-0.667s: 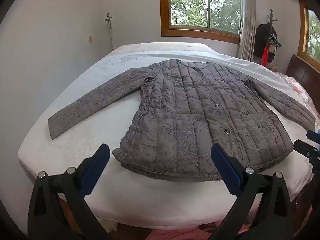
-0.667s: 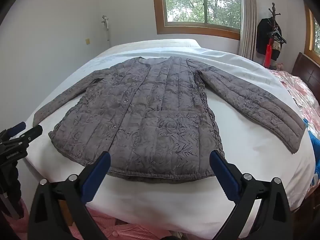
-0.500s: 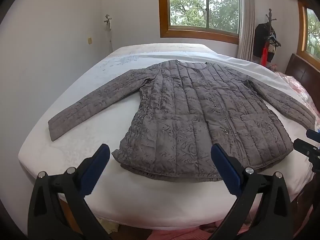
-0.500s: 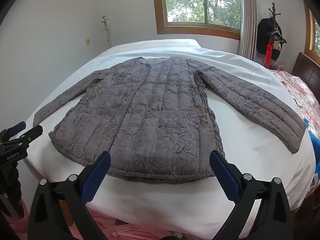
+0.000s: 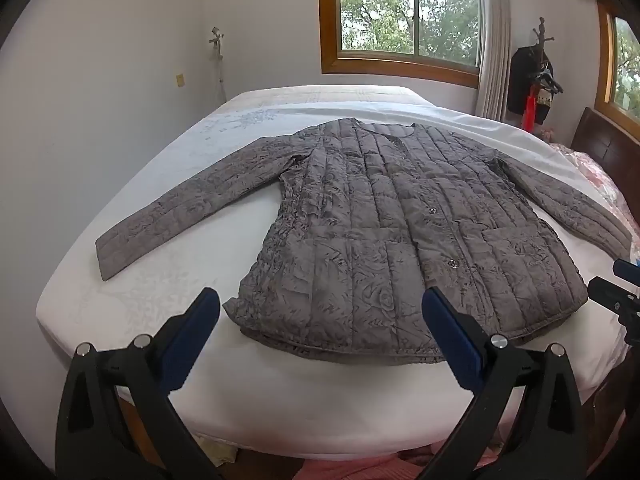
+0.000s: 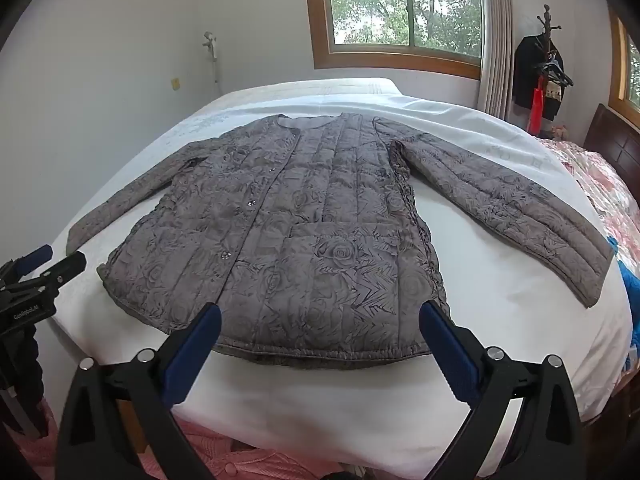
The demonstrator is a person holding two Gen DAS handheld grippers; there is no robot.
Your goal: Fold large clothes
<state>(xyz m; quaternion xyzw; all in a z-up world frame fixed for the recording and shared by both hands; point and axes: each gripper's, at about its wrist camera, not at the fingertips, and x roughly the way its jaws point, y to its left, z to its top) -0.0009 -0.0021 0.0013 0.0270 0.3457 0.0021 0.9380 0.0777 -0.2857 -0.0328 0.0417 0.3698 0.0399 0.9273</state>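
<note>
So here's the setup: a grey-brown quilted button-front jacket with a rose pattern (image 5: 400, 240) is laid flat, front up, on the white-sheeted bed (image 5: 160, 292), collar toward the wood-framed window (image 5: 408, 16) and hem at the near edge. Both sleeves are spread out sideways from the jacket body.

The left hand-held gripper (image 5: 320, 320) hovers short of the hem near the jacket's left corner, blue-padded jaws wide apart, nothing in them. The right hand-held gripper (image 6: 320, 324) is the same deal in front of the right half of the hem: jaws spread, empty, not touching fabric.

Looks to me like folding hasn't started; this is the approach before the first grab. My guess for the next move: each gripper goes out to a sleeve or a hem corner, pinches through the puffy layers and brings it over the jacket body. Slippery quilting could slide out of a shallow pinch, so bite deep.
</note>
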